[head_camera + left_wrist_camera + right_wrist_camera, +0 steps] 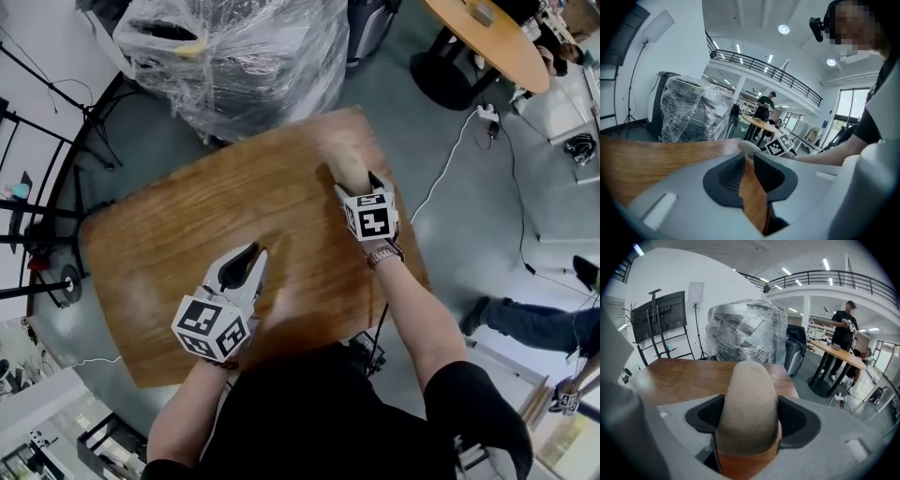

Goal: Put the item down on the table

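A beige, rounded, loaf-shaped item (347, 165) is held over the far right part of the wooden table (169, 244). My right gripper (357, 184) is shut on it. In the right gripper view the item (747, 399) fills the space between both dark pads (705, 416) and points away over the table top. My left gripper (249, 259) hovers over the table's near middle, its jaws drawn together with nothing between them. In the left gripper view only a thin wedge of wood shows between the left gripper's (750, 161) pads. The item (749, 146) shows beyond them.
A big plastic-wrapped bundle (234, 56) stands just past the table's far edge. A round wooden table (487, 37) stands at the back right, with a person (843, 329) beside it. Light stands (37, 225) are at the left. A white cable (450, 159) runs over the floor at the right.
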The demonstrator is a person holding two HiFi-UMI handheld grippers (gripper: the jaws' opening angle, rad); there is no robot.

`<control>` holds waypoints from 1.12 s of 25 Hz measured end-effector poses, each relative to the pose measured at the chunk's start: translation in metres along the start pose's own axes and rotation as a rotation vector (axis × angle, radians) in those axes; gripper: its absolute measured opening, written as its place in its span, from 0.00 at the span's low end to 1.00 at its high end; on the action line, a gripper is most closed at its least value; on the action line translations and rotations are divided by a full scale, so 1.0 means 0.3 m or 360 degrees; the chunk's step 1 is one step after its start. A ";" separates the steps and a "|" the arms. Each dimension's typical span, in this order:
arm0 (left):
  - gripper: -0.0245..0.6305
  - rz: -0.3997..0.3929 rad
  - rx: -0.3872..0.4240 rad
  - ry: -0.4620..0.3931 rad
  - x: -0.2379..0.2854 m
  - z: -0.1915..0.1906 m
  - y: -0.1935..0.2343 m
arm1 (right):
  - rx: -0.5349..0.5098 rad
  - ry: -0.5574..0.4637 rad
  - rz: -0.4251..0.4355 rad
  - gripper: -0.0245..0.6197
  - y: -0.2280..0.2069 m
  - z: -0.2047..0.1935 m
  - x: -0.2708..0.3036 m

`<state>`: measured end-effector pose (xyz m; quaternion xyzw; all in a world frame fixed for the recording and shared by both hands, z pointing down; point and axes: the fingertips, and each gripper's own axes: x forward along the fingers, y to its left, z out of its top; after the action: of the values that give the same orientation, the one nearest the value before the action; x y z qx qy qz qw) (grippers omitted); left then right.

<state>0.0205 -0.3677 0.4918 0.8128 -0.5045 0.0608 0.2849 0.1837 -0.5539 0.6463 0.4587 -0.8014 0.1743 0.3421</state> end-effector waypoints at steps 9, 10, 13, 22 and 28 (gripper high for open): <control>0.05 0.0042 0.0021 0.0036 0.001 -0.022 0.005 | -0.0024 0.0044 -0.0038 0.57 -0.004 -0.021 0.064; 0.05 0.0045 0.0024 0.0039 0.001 -0.025 0.004 | -0.0025 0.0048 -0.0043 0.57 -0.005 -0.023 0.069; 0.05 0.0050 0.0027 0.0047 -0.003 -0.032 0.001 | -0.0042 0.0055 -0.0061 0.57 -0.008 -0.029 0.081; 0.05 0.0073 0.0028 0.0049 -0.015 -0.039 -0.003 | -0.0077 0.0074 -0.0072 0.58 -0.003 -0.050 0.101; 0.05 0.0072 0.0035 0.0034 -0.029 -0.037 -0.011 | -0.0085 0.0028 -0.0049 0.60 0.019 -0.034 0.064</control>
<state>0.0211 -0.3539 0.4962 0.8035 -0.5191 0.0815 0.2799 0.1762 -0.5568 0.6674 0.4603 -0.7955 0.1515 0.3638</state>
